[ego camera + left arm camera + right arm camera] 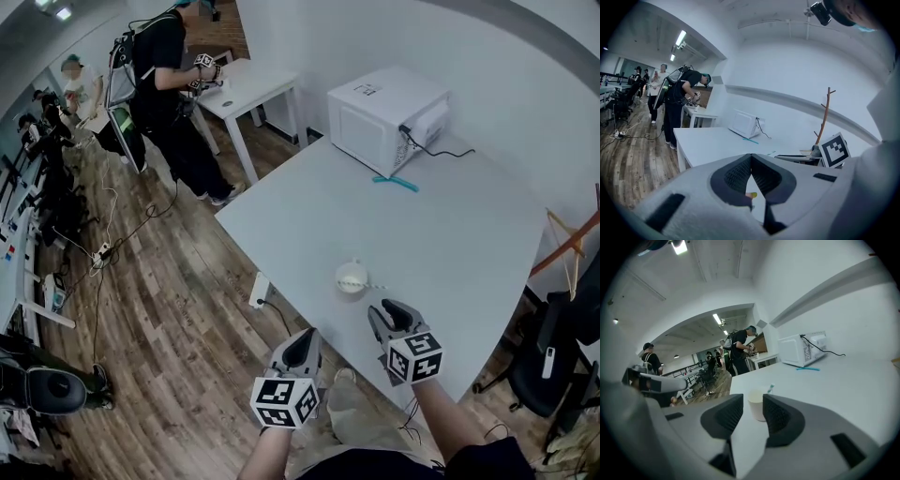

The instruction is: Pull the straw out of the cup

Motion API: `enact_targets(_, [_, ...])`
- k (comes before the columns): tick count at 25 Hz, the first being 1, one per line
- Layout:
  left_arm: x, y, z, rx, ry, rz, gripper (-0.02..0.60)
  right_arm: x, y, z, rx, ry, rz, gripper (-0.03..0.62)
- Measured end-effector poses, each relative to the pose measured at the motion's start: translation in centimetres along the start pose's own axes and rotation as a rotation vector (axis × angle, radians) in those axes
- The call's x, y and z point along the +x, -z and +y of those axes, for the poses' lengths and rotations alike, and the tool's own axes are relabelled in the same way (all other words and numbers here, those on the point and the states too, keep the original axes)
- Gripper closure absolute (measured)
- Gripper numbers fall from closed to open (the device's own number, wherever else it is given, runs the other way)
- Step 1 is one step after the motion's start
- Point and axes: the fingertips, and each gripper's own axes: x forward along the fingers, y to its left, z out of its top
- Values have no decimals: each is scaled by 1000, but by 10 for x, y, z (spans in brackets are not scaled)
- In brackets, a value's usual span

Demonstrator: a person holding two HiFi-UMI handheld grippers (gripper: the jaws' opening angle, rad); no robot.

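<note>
A white paper cup [352, 277] stands near the front edge of the white table [441, 234]. A short straw [375, 285] with a green-striped end leans out of it to the right. My right gripper [387, 307] sits just in front of the cup and a little to its right, jaws open and empty. In the right gripper view the cup [757, 405] and the straw [770, 388] show beyond the gap of the right gripper [752, 399]. My left gripper [303, 339] hangs off the table's front-left edge. The left gripper [751, 157] is shut, its tips meeting on nothing.
A white microwave [384, 117] with a black cable stands at the table's far end, a teal strip [396, 183] lying before it. A power strip [258, 291] hangs at the table's left edge. A person [169, 84] works at another white table behind. A dark chair [553, 366] stands right.
</note>
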Motion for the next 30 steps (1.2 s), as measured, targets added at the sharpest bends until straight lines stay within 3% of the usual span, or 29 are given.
enact_targets(10, [28,8,14,-14,14,45,563,36,11,-20,5,19,64,465])
enact_targets(19, [45,14,23,-35,15,72,563,59,3,-32,-7,37,54,468])
enact_targets(25, [49,15,25,-43,17,75,563,65,2,-33,-31,50,62,534])
enact_targets(30, [49,17,26,-45,16,78,563,65,1,-33,-37,55,62,546])
